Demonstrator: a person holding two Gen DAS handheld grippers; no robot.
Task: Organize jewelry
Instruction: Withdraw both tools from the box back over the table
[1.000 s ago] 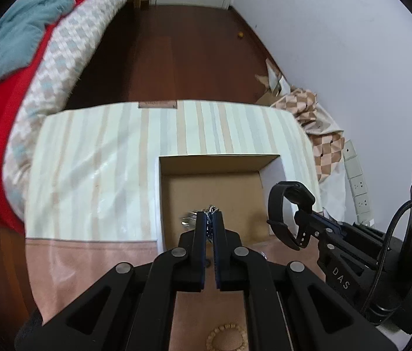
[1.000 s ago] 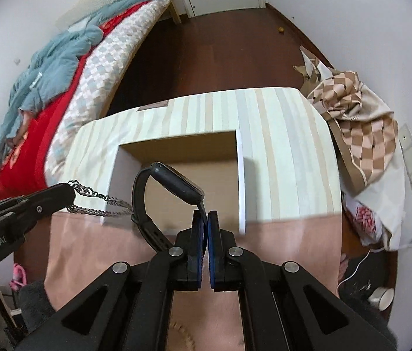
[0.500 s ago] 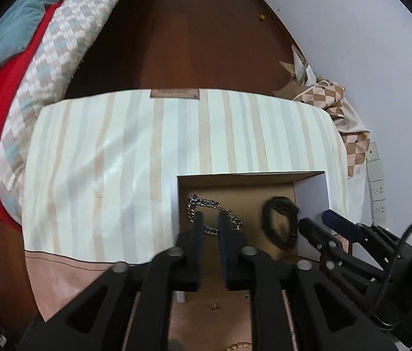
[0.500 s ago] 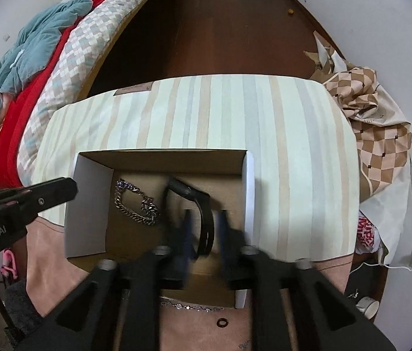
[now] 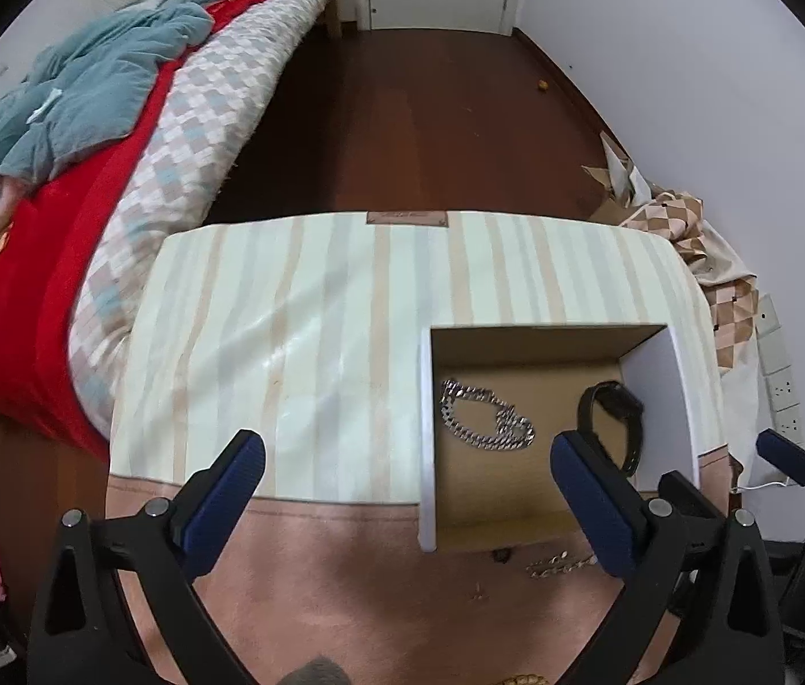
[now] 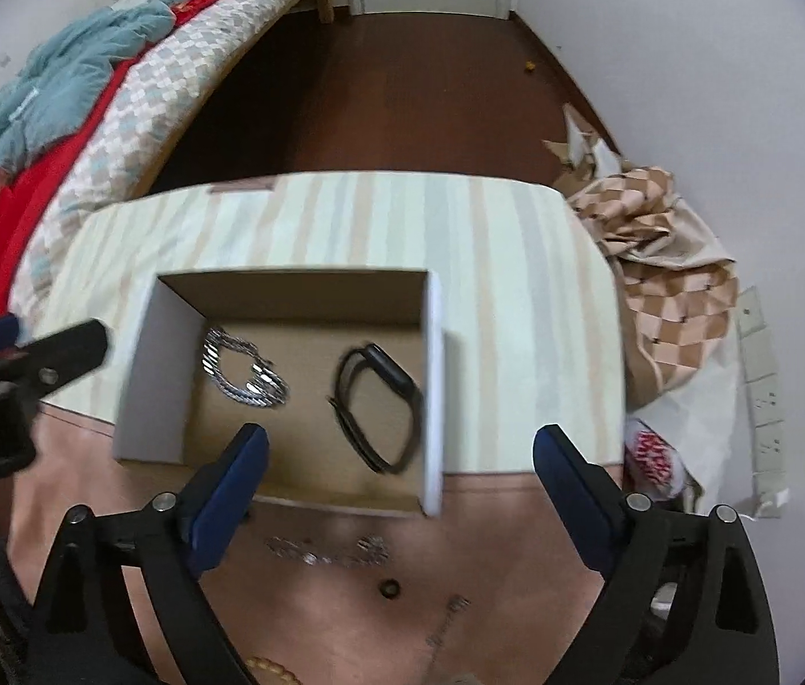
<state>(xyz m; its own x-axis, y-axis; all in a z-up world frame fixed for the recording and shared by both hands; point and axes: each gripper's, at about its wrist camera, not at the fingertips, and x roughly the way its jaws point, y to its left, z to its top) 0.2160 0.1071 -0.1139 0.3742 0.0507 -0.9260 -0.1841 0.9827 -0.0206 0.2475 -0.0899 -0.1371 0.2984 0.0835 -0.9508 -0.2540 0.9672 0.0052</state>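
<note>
Both tools are letting go. The left hand-held gripper [image 5: 405, 471] has its jaws opening, already spread wide with nothing between them, and the right hand-held gripper [image 6: 399, 459] is opening the same way, also empty.

The chain [image 6: 245, 374] lies coiled on the floor of the box [image 6: 434, 394], toward 9 o'clock of its middle in the right wrist view. The watch band [image 6: 377, 408] lies at 3 o'clock of the chain, near the box's right wall, apart from the chain.

Loose pieces wait on the table [image 6: 317, 616] just outside the box's near wall, at 6 o'clock of it: a thin chain [image 6: 325, 553], a small dark ring [image 6: 389, 589], a tiny pin-like piece [image 6: 448, 619], and beads [image 6: 271, 668] at the bottom edge.

Risks, as I judge them:
- The box looks light and open-topped; a finger swinging low toward the near pieces could clip its wall and shove or tip it, scattering what is inside.
- The ring and the pin-like piece are flat and small, so wide pads may slide over them or flick them off the table.
- The thin chain could trail from a one-point pinch and catch on the box rim.
- Dropping more onto the coiled chain may tangle it.
- Both tools work close together over the box, so their fingers could collide.
</note>
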